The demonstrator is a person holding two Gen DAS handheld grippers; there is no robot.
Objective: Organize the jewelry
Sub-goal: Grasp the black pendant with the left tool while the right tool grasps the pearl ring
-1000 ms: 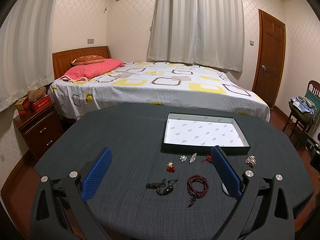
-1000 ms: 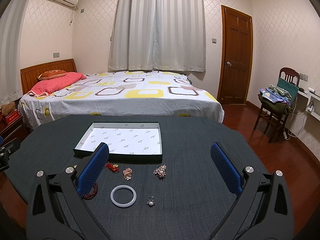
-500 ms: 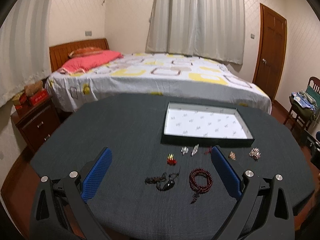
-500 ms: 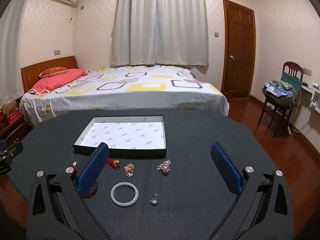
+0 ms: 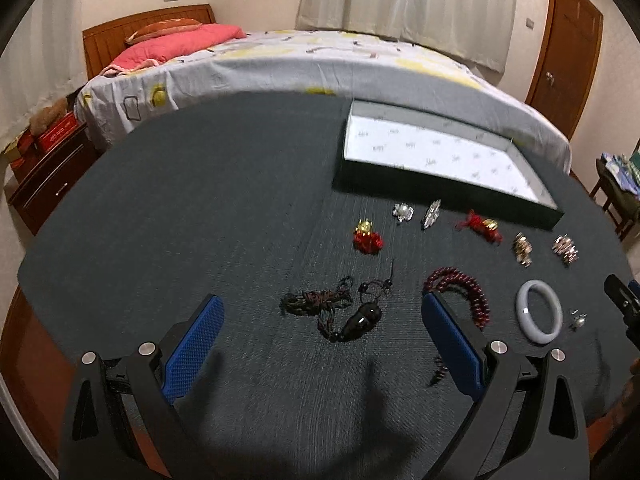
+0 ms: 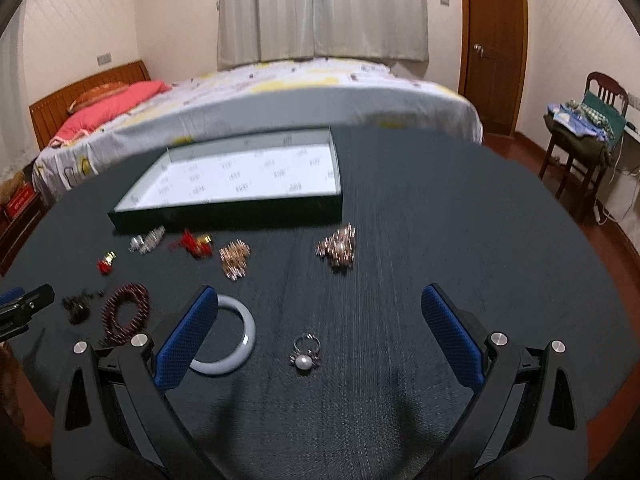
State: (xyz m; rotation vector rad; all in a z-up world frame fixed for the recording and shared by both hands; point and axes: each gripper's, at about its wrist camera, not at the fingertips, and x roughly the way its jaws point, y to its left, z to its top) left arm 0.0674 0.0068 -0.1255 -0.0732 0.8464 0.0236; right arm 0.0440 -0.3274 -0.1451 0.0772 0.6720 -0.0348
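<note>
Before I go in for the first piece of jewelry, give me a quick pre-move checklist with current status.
1. Left gripper open, holding nothing: ok.
2. Right gripper open, holding nothing: ok.
3. Tray has room, no jewelry in it: ok.
4. Pearl ring lies between the right fingers, apart from the pale bangle: ok.
5. Black cord pendant lies between the left fingers; cord is tangled: not ok.
6. Sharp view for aiming: not ok, both views are motion-blurred.

A round table covered in matt, dark grey woven cloth [image 6: 440, 240] holds a smooth, glossy pale jade-like bangle [image 6: 244, 340], a shiny metal pearl ring [image 6: 305, 354] and polished dark red bead strands [image 5: 460, 288]. The shallow dark tray's [image 6: 224, 216] white lining looks like printed paper.
</note>
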